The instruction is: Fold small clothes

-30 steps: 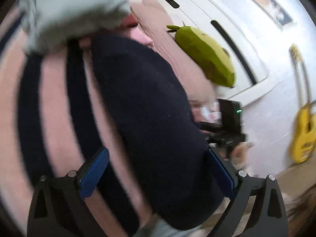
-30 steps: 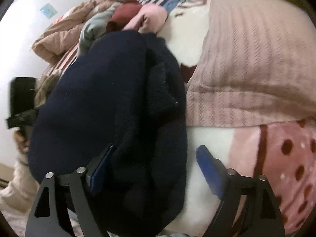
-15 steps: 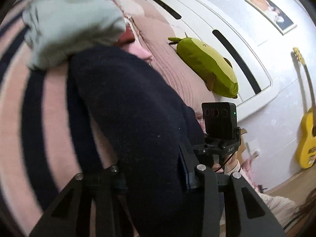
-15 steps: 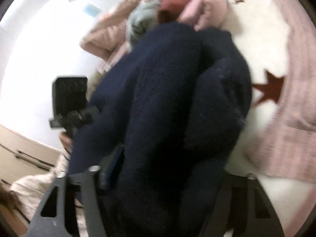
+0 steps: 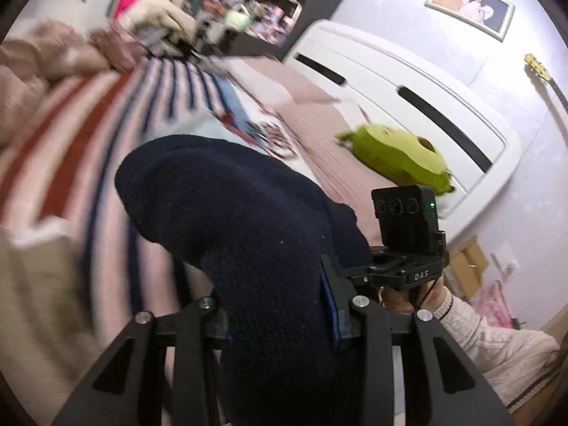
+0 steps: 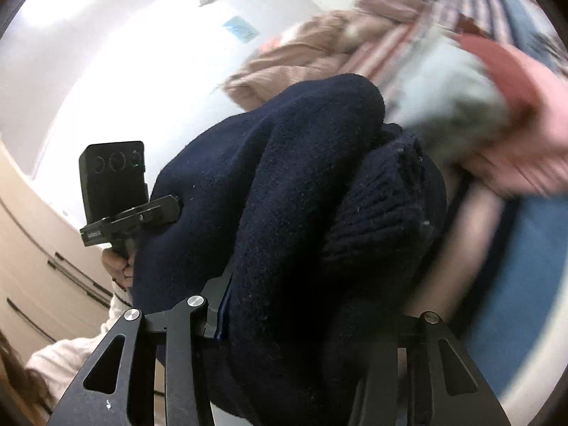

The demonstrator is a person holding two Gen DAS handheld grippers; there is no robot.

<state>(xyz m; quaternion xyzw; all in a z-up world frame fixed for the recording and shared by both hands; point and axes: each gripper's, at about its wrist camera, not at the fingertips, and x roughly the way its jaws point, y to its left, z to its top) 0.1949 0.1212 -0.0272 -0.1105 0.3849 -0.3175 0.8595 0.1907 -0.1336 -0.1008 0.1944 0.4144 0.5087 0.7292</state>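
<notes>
Bunching between both tongs (image 5: pixel 277 323): navy knit (image 5: pixel 230 213), seemingly airborne.

Both hand-held grippers (image 5: pixel 273 319) (image 6: pixel 301 319) clamped — right closing.

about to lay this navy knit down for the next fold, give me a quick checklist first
1. Left gripper pinching the navy knit: ok.
2. Right gripper on the same knit, jaws closing: ok.
3. Knit lifted off the striped blanket: ok.
4. Knit hanging flat, unbunched: not ok, it is folded over itself.
5. Landing spot on the bed free: cannot tell, the knit hides it.
</notes>
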